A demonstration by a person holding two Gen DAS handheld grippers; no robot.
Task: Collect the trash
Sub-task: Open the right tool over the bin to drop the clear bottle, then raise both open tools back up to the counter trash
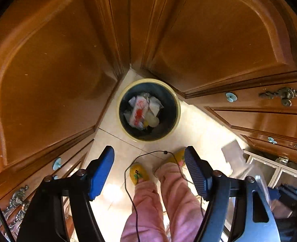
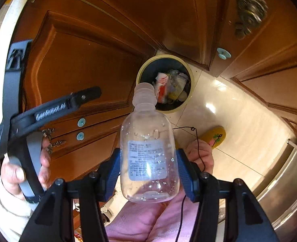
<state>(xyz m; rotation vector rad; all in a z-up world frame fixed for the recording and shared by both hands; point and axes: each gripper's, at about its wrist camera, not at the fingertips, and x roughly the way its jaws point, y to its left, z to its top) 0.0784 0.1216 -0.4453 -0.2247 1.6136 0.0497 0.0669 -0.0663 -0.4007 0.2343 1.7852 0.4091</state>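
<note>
A round bin with a pale yellow rim (image 1: 179, 111) (image 2: 191, 92) stands on the floor in a corner of the cabinets. Crumpled white and red trash (image 1: 142, 109) (image 2: 168, 86) lies in its dark liner. My left gripper (image 1: 149, 151) hangs over the floor just short of the bin, open, with nothing between its blue pads (image 1: 103, 171). In the right wrist view the left gripper (image 2: 94, 92) shows at the left, held by a hand. My right gripper (image 2: 148, 155) is shut on a clear plastic bottle (image 2: 146, 129) with a white label, its neck pointing toward the bin.
Brown wooden cabinet doors (image 1: 47, 70) (image 1: 218, 40) close in on both sides of the bin. A person's pink trouser legs (image 1: 168, 197) and yellow slippers (image 1: 138, 173) stand on the glossy tile floor, with a thin black cable (image 1: 128, 181) hanging. A blurred pale shape (image 1: 232, 153) shows at right.
</note>
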